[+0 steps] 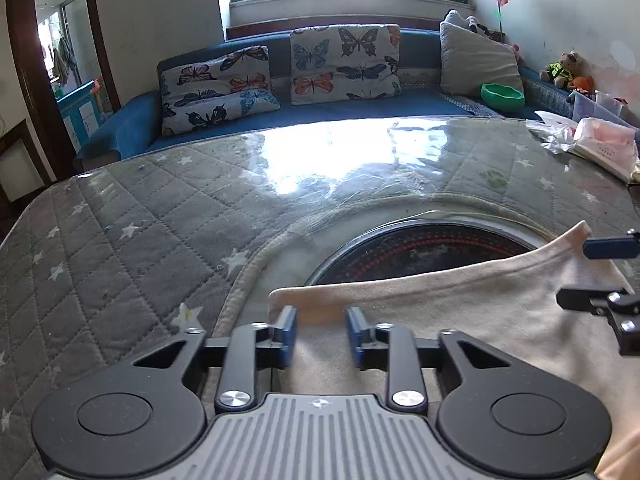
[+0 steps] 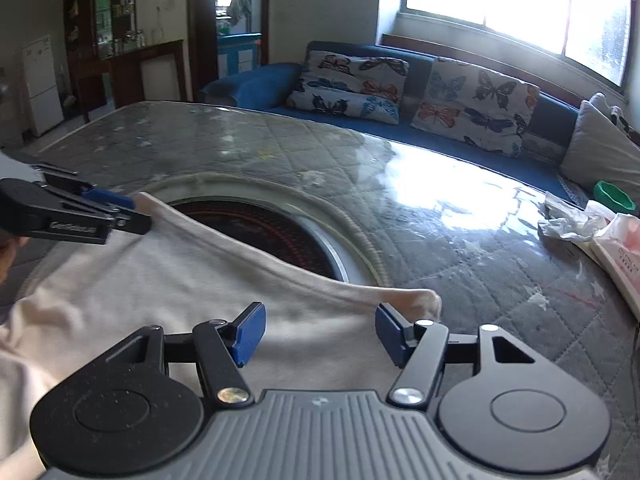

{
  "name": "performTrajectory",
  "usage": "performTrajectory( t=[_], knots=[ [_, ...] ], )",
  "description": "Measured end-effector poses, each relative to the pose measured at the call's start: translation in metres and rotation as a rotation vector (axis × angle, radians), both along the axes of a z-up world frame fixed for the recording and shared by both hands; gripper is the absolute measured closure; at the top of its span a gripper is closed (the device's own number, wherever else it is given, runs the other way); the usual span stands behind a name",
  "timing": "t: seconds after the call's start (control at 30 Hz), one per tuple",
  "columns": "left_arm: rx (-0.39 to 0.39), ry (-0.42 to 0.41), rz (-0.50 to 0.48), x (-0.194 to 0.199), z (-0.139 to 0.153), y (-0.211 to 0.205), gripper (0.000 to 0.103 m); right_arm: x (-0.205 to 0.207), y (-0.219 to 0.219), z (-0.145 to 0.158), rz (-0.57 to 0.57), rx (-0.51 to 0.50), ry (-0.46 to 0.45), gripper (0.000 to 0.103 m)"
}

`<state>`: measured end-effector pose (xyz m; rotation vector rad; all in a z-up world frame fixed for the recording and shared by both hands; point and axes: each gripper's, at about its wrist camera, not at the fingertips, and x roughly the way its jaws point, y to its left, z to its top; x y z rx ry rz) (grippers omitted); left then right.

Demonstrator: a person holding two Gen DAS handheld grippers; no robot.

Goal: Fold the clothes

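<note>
Beige cloth (image 1: 460,320) lies on the near part of a table (image 1: 120,240), over a quilted grey cover under clear plastic. Its far edge sags across a round dark inset (image 1: 420,248) in the tabletop, a cooktop by the look of it.

Left gripper (image 1: 320,334): jaws spread, a blue pad on each side of the cloth's left corner, nothing pinched. In the right view its tips sit at that corner, and I cannot tell whether they touch the fabric.

Right gripper (image 2: 320,334): jaws spread wider, over the cloth just inside its right corner (image 2: 424,300), not gripping.

Judgement: one gripper at each far corner suits a paired pinch, so the edge can be lifted level and drawn toward the person for a first fold. Neither has closed, so the fold looks not yet begun.

Containers: green bowl (image 1: 502,96) on the sofa (image 1: 360,108), contents hidden. Clear bin (image 1: 592,106) at the far right, contents not discernible. Crumpled plastic bags (image 2: 572,224) and a pink pack (image 2: 620,248) sit on the table's right side, well apart from the cloth.
</note>
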<state>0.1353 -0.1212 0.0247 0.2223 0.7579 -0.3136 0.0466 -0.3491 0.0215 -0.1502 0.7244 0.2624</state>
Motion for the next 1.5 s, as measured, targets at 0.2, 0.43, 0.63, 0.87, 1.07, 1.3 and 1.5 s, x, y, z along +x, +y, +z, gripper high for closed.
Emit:
performTrajectory(
  t=[0.2, 0.43, 0.63, 0.87, 1.07, 1.3, 1.5],
  knots=[
    [-0.025, -0.004, 0.002, -0.028, 0.015, 0.011, 0.051, -0.032, 0.015, 0.016, 0.067, 0.031, -0.012, 0.041],
    [-0.036, -0.024, 0.045, -0.064, 0.027, 0.026, 0.031, -0.078, 0.040, 0.036, 0.136, 0.066, -0.047, 0.041],
    [-0.046, -0.033, 0.120, -0.089, 0.029, 0.045, 0.018, -0.116, 0.069, 0.044, 0.225, 0.087, -0.056, 0.042],
    [-0.095, -0.029, 0.192, -0.114, 0.030, 0.073, 0.013, -0.134, 0.105, 0.020, 0.311, 0.046, 0.001, 0.054],
    [-0.097, -0.029, 0.215, -0.128, 0.030, 0.083, 0.010, -0.135, 0.114, 0.007, 0.294, 0.027, 0.023, 0.071],
    [-0.094, -0.039, 0.184, -0.137, 0.031, 0.079, 0.008, -0.142, 0.093, 0.018, 0.200, 0.069, -0.051, 0.097],
    [-0.093, -0.051, 0.100, -0.144, 0.033, 0.063, 0.008, -0.156, 0.047, 0.039, 0.047, 0.077, -0.137, 0.098]
  ],
)
